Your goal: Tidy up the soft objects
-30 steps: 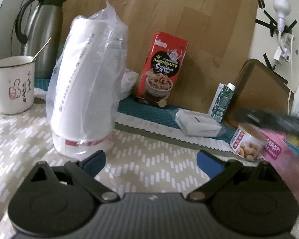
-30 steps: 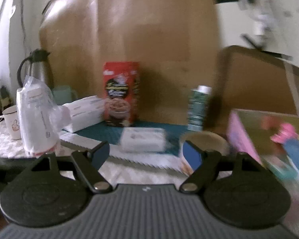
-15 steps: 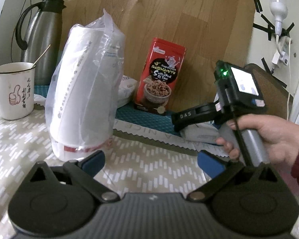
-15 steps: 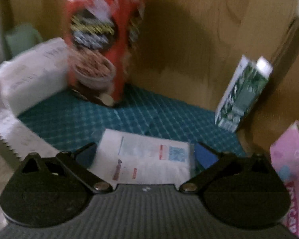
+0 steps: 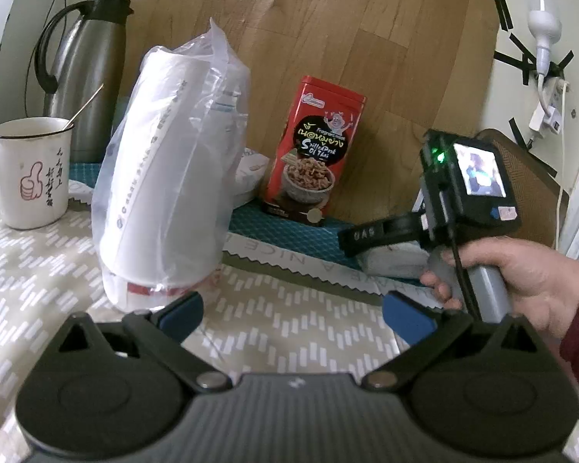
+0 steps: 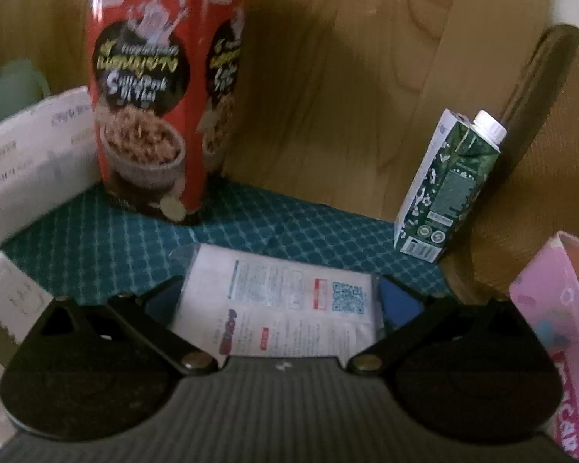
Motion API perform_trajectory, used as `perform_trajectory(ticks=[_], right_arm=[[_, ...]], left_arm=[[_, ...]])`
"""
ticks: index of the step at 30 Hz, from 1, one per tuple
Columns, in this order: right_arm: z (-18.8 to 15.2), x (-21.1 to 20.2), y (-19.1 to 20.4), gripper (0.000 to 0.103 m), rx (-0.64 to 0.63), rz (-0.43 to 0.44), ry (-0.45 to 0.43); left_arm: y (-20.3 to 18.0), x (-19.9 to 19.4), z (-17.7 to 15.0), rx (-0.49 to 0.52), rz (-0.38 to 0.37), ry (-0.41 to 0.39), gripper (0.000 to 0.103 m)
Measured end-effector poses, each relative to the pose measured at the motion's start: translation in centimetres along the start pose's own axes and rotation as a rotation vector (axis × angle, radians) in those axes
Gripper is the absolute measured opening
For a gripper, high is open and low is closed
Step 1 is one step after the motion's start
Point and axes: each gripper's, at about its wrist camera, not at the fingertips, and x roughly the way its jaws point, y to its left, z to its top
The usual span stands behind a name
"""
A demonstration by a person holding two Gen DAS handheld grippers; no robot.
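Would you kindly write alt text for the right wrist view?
The open right claw straddles a flat white tissue pack on a teal mat. Behind stand a red snack tin and a green carton.

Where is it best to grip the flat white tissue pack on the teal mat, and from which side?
Grip the white tissue pack across its two short ends, coming from above and in front. It lies flat and the open right gripper already straddles it; its soft body should compress.

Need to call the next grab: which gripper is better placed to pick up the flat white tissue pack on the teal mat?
Right. The right gripper already straddles the tissue pack, jaws wide open either side. The left gripper hovers open over the tablecloth, well short of it.
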Motion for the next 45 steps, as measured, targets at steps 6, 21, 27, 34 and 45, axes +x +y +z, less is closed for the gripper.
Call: perform_trajectory(ticks=[6, 21, 27, 34, 45], right_arm=[[0.1, -0.4, 0.0, 0.098, 0.021, 0.088, 0.046], [-7.4, -11.1, 4.9, 0.099, -0.296, 0.446, 0.004], [-13.6, -17.1, 5.3, 0.103, -0.346, 0.522, -0.128], [-18.6, -22.0, 2.3, 0.103, -0.207, 0.466, -0.327], [-21.5, -22.2, -0.4, 0.103, -0.064, 0.338, -0.239]], left_arm=[[0.3, -0.3, 0.1, -0.033, 0.011, -0.01, 0.102], [2.8, -3.8, 0.6, -0.17, 0.091, -0.223, 0.102], [2.7, -3.3, 0.6, -0.162, 0.073, -0.178, 0.102], [2.4, -4.2, -0.5, -0.142, -0.04, -0.071, 0.102], [-2.6, -4.5, -3.6, -0.035, -0.291, 0.248, 0.072]])
